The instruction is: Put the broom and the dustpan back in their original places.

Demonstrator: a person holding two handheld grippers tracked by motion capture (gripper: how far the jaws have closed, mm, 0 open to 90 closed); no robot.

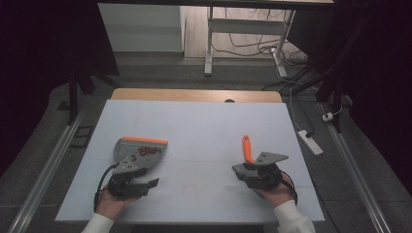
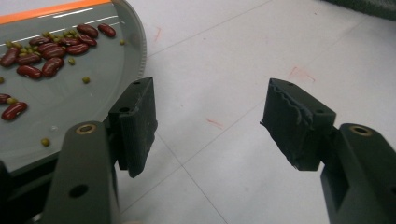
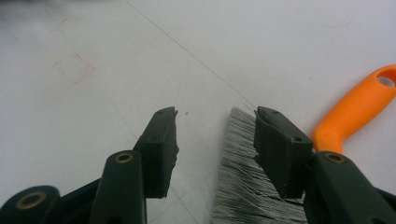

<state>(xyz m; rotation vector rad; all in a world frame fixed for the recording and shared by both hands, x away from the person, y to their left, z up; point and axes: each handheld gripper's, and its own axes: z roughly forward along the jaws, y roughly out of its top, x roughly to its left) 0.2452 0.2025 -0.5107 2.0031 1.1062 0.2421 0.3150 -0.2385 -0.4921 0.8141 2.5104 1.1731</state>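
- Grey dustpan [image 1: 138, 151], orange far edge, holds red beans [image 2: 44, 56]; left gripper [image 2: 208, 123] beside it, jaws released.
- Orange-handled brush [image 3: 359, 109], grey bristles; right gripper [image 3: 215, 144] jaws apart, empty.

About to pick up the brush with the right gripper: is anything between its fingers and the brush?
Nothing visible. The right gripper is open right at the brush; one finger lies over the grey bristles, and only bare table shows around.

centre: bare table [image 1: 199, 141] | left: dustpan [image 1: 138, 151] blocks | right: brush [image 1: 248, 148] blocks
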